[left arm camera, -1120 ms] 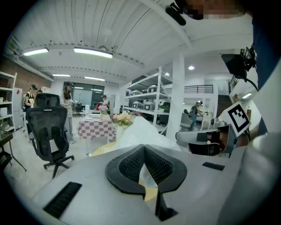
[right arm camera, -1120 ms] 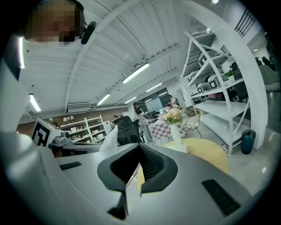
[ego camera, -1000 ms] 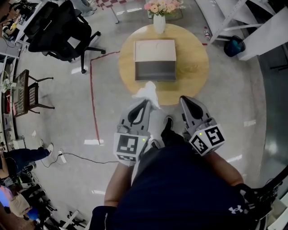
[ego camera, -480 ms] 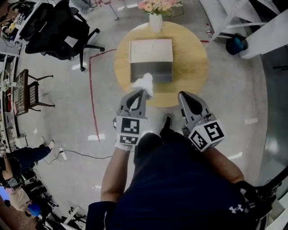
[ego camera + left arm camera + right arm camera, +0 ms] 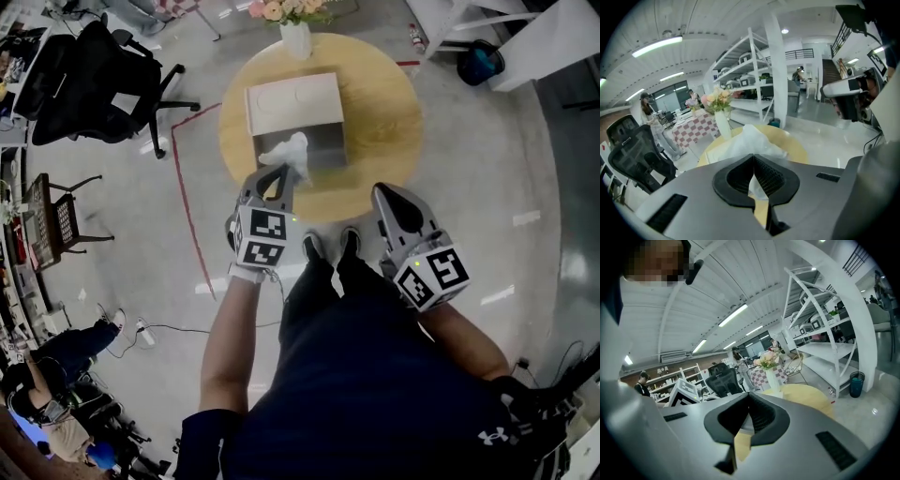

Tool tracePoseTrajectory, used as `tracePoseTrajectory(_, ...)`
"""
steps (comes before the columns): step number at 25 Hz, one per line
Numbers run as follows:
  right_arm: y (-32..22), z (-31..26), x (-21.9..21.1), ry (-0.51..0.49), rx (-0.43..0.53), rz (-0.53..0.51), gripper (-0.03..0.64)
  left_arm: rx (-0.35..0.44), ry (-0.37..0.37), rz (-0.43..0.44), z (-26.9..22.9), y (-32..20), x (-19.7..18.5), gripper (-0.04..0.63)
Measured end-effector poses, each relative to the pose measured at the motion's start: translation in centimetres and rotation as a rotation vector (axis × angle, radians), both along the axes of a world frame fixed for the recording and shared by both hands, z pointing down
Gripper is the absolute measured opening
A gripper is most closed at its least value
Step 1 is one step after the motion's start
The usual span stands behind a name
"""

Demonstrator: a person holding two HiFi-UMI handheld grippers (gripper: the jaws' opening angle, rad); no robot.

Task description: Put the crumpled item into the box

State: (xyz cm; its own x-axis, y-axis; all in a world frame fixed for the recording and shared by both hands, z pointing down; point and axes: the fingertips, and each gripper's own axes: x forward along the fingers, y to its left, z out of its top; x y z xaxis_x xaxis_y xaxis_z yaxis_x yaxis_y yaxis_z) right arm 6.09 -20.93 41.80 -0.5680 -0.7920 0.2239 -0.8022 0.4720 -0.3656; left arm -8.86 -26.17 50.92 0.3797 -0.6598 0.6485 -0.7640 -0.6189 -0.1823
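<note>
Table: the round wooden table (image 5: pixel 386 122) lies ahead of both sets of fingertips. It carries the box, so the person has to reach across its near edge.

Box: the pale box (image 5: pixel 292 97) sits on the table just beyond the left fingertips. Its dark open side faces them, which looks like the side meant for loading.

Left gripper: the left gripper (image 5: pixel 280 174) has its fingers pressed together, pinching the crumpled item by one edge. It points forward and downward at the box opening. I judge this to be the carry-in step, with the release not yet made.

Right gripper: the right gripper (image 5: pixel 387 195) has its fingers closed on each other with nothing between them. It is held well to the side of the box, probably to keep it out of the left one's path.

Crumpled item: the white crumpled item (image 5: pixel 286 150) bulges out past the left fingertips, over the box's near edge. In the left gripper view a strip of it (image 5: pixel 757 186) runs back between the pads. The grip is thin, so the item could slip.

Vase: the white vase (image 5: pixel 295 38) of flowers stands far beyond the fingertips, behind the box and clear of the reach.
</note>
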Motion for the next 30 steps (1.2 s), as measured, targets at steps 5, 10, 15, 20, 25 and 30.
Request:
tracePoseTrajectory(5,-0.5,2.0,0.6,0.008,-0.047,0.065,0.005,-0.068,-0.042,0.075,3.9,-2.2,0.6,0.018)
tracePoseTrajectory(10,-0.9,3.2,1.2,0.017,-0.082,0.12,0.005,-0.122,-0.075,0.117,7.0,-4.0,0.4,0.018)
tracePoseTrajectory(15,-1.0,4.4,1.9,0.027,-0.11,0.166,0.005,-0.162,-0.101,0.145,9.5,-5.3,0.4,0.018)
tracePoseTrajectory(20,-1.2,5.5,2.3,0.033,-0.134,0.19,0.005,-0.204,-0.132,0.164,12.0,-6.1,0.5,0.018)
tracePoseTrajectory(25,-1.3,6.7,3.0,0.042,-0.154,0.217,0.005,-0.231,-0.154,0.167,13.7,-6.7,0.5,0.018)
tracePoseTrajectory(30,-1.2,7.4,3.6,0.049,-0.178,0.24,0.005,-0.273,-0.162,0.176,15.4,-7.2,0.5,0.018)
